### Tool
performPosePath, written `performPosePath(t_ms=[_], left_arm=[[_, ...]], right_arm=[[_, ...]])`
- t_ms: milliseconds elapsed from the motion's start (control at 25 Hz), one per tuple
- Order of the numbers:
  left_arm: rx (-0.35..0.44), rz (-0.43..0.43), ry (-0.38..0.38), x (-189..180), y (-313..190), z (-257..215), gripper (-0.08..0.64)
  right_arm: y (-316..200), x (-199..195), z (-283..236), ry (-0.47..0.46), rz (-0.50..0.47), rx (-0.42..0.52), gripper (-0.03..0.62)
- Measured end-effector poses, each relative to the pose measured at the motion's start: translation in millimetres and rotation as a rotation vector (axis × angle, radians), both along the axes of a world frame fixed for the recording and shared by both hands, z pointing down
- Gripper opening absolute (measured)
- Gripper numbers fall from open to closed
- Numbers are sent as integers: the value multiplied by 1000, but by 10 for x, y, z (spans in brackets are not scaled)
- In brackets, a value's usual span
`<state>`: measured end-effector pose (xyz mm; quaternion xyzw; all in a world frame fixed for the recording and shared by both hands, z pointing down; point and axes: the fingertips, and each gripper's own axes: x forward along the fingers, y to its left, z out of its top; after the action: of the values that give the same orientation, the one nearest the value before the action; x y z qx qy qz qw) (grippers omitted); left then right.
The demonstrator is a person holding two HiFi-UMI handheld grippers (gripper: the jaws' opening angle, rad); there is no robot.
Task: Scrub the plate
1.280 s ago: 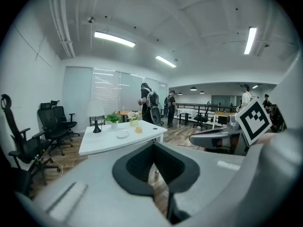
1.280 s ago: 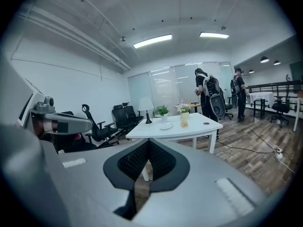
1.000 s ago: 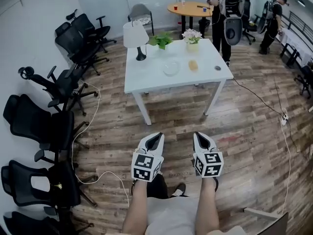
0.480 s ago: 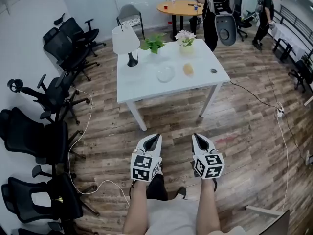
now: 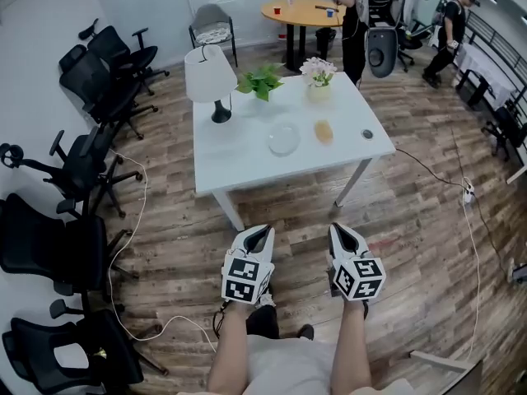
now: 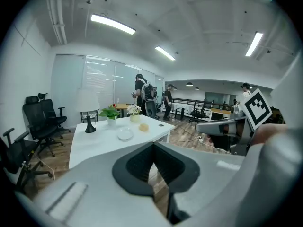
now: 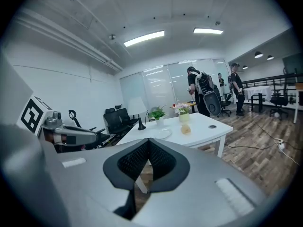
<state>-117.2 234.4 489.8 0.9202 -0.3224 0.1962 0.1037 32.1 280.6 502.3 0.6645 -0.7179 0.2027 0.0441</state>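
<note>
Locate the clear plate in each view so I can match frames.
Head view: clear plate mid-way across the white table, above the picture's centre.
Left gripper view: left of centre, just above the jaws.
Right gripper view: near centre, just above the jaws.
Shared landmark: the yellow sponge lies just right of it in all three.

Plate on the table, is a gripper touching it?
No, the plate lies on the table, far from the left gripper and right gripper.

On the table point(image 5: 239, 161), plate point(image 5: 283, 138) with sponge point(image 5: 324, 131) just right, lamp point(image 5: 211, 76) behind-left.
</note>
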Motion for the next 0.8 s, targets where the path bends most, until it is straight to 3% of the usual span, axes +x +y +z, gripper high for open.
performPosePath(t_ms=[360, 800], left_arm=[[-47, 36, 15, -110, -762, 77, 1], [-40, 89, 8, -100, -1323, 144, 1]], right_arm=[[-571, -114, 129, 12, 37, -64, 26], [-1201, -120, 172, 17, 56, -62, 28]])
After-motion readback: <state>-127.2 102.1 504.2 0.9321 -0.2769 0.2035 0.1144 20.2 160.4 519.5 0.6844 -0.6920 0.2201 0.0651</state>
